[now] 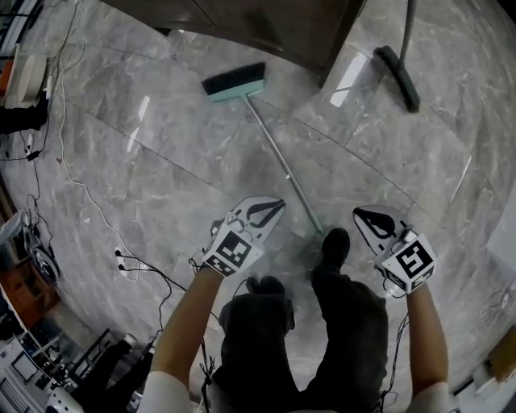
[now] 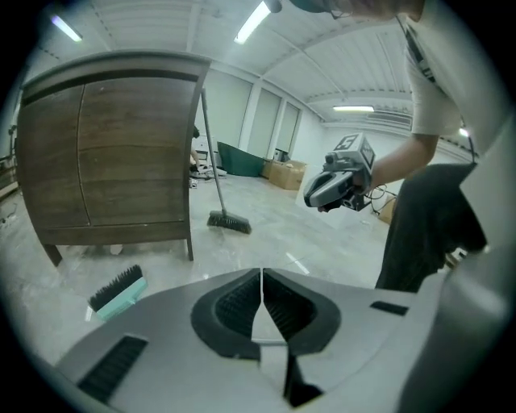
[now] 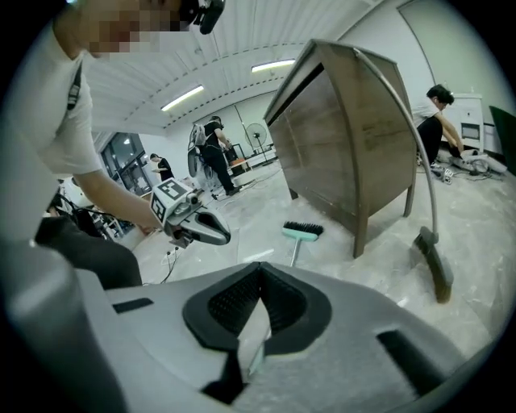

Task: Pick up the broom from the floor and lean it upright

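The broom lies flat on the marble floor, its teal head with black bristles [image 1: 234,83] near the cabinet and its thin handle [image 1: 284,165] running back to the person's shoe. The head also shows in the left gripper view [image 2: 117,292] and the right gripper view [image 3: 302,231]. My left gripper [image 1: 276,207] hangs just left of the handle's near end, jaws shut and empty [image 2: 261,278]. My right gripper [image 1: 361,214] hangs to the right of the shoe, also shut with nothing in it [image 3: 260,274]. Neither one touches the broom.
A brown wooden cabinet [image 1: 266,24] on legs stands beyond the broom head. A second, dark broom [image 1: 397,77] leans against its right side. Cables and a power strip [image 1: 121,260] trail over the floor at the left. People [image 3: 439,121] work in the background.
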